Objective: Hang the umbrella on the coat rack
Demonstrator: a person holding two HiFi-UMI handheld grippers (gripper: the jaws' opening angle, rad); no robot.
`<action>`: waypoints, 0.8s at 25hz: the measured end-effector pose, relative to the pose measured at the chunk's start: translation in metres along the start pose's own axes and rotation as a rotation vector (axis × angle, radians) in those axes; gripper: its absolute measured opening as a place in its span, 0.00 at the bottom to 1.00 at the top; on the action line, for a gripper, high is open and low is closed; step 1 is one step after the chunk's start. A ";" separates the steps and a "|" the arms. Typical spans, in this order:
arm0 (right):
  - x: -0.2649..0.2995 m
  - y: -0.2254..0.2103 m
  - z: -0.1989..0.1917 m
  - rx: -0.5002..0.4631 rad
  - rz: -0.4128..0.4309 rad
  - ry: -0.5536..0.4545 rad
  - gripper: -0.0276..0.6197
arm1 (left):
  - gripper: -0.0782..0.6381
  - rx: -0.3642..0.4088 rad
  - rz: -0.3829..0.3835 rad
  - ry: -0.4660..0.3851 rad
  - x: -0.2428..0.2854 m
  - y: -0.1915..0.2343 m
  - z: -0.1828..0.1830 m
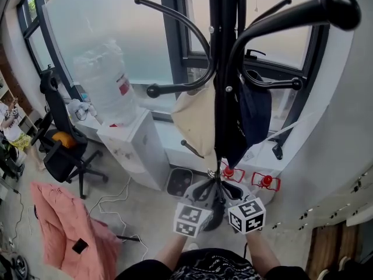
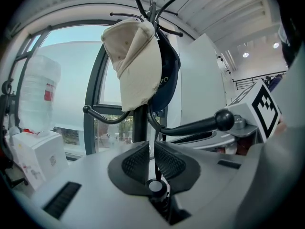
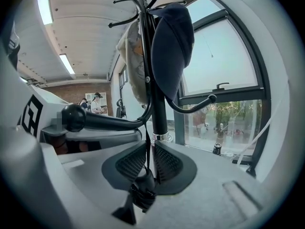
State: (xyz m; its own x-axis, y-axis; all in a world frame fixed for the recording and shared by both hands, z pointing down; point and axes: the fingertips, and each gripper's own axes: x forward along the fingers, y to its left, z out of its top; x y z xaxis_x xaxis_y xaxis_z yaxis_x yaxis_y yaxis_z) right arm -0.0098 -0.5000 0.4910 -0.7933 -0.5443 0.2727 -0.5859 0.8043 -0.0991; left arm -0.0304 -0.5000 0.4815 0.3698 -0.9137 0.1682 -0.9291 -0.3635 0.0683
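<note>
Left gripper pinches the strap, right gripper stands slightly apart around it, umbrella dangling below the coat rack hook, so I release slowly, checking the loop seats.

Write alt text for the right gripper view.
The right claw stands slightly open with a thin black strap between its jaws, running up to a ball-tipped hook of the coat rack. Higher up, the rack carries a navy cap and a beige cap.

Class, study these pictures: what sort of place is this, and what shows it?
Probably an office or workroom: a water dispenser with a large bottle, a wheeled office chair and a coat rack stand by big windows.
</note>
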 end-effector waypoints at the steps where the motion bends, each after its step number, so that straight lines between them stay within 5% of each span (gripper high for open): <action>1: -0.002 -0.001 0.000 0.002 -0.007 -0.005 0.14 | 0.13 -0.012 -0.005 -0.001 -0.001 -0.001 0.000; 8: -0.017 -0.003 -0.002 0.046 -0.013 -0.043 0.38 | 0.27 -0.069 -0.015 0.029 -0.018 0.002 -0.010; 20: -0.043 0.016 -0.026 0.076 -0.023 -0.011 0.43 | 0.28 -0.126 0.001 0.083 -0.046 -0.021 -0.035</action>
State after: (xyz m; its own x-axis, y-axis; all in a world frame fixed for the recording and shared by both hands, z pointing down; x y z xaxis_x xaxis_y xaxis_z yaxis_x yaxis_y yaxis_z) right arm 0.0196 -0.4573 0.5029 -0.7807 -0.5657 0.2655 -0.6150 0.7709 -0.1658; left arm -0.0282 -0.4437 0.5070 0.3726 -0.8941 0.2485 -0.9239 -0.3322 0.1898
